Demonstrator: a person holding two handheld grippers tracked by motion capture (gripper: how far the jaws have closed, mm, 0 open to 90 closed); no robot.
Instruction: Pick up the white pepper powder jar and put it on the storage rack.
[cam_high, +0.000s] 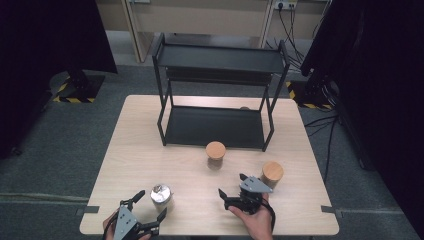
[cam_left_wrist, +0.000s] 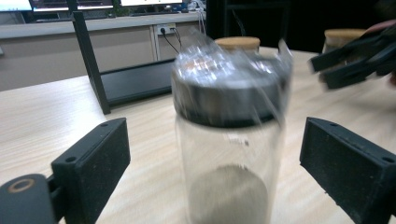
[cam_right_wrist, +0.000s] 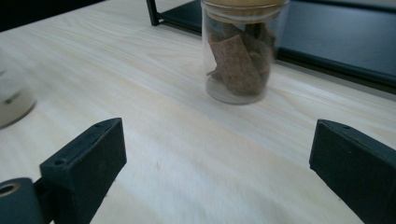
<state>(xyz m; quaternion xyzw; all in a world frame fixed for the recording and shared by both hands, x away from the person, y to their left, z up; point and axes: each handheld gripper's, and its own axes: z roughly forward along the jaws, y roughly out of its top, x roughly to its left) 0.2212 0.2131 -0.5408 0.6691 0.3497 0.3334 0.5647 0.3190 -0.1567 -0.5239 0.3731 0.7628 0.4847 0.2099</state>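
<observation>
Glass jar (cam_left_wrist: 229, 140) with foil-wrapped dark lid, near the table's (cam_high: 150, 150) front edge, well in front of the black shelf rack (cam_high: 220, 95). Left gripper (cam_high: 148, 209) spread wide around it, untouching. Best closed squarely on the glass below the lid. Right gripper (cam_high: 231, 186) gaping, empty, facing a cork-lidded jar (cam_right_wrist: 243, 51). Contents blurred.

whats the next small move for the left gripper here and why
Probably ease the left gripper forward a touch, then close on the foil-topped jar. Its jaws stand open either side of the jar with clear gaps, pads not touching the glass, and the jar stands upright on the table, already centred between them.
</observation>
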